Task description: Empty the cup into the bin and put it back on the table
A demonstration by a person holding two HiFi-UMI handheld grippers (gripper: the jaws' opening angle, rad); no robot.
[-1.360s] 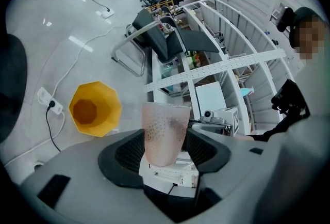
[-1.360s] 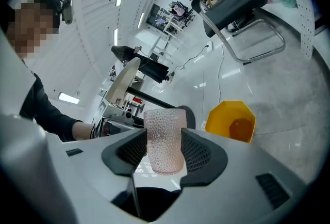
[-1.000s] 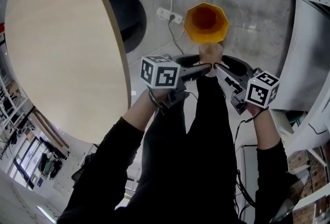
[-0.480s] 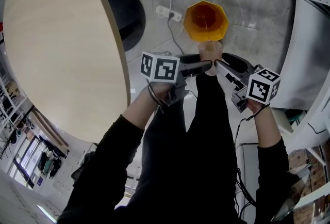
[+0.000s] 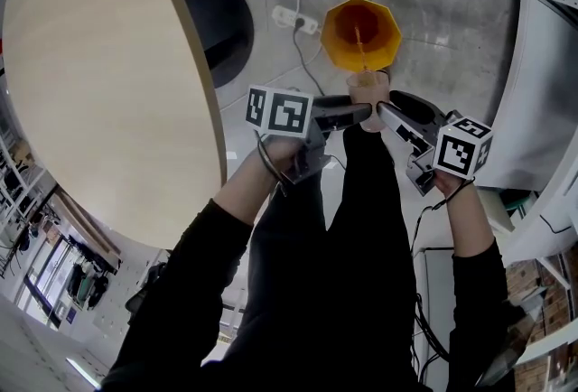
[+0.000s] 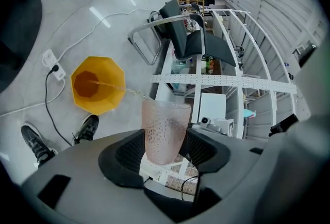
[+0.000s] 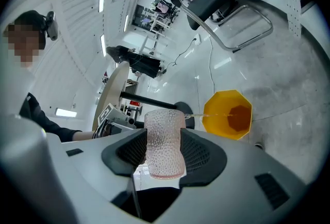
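Left hand-held gripper (image 6: 165,138) and right hand-held gripper (image 7: 164,148): both clamping the pink cup (image 5: 368,92), tipping it over the yellow floor bin (image 5: 336,42) right of the surface (image 5: 108,65); aiming the stream (image 6: 111,84) centrally, tilting slowly.

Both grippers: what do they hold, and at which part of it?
Both hold one pink dimpled cup. The left gripper and the right gripper are each shut on the lower half of its side wall.
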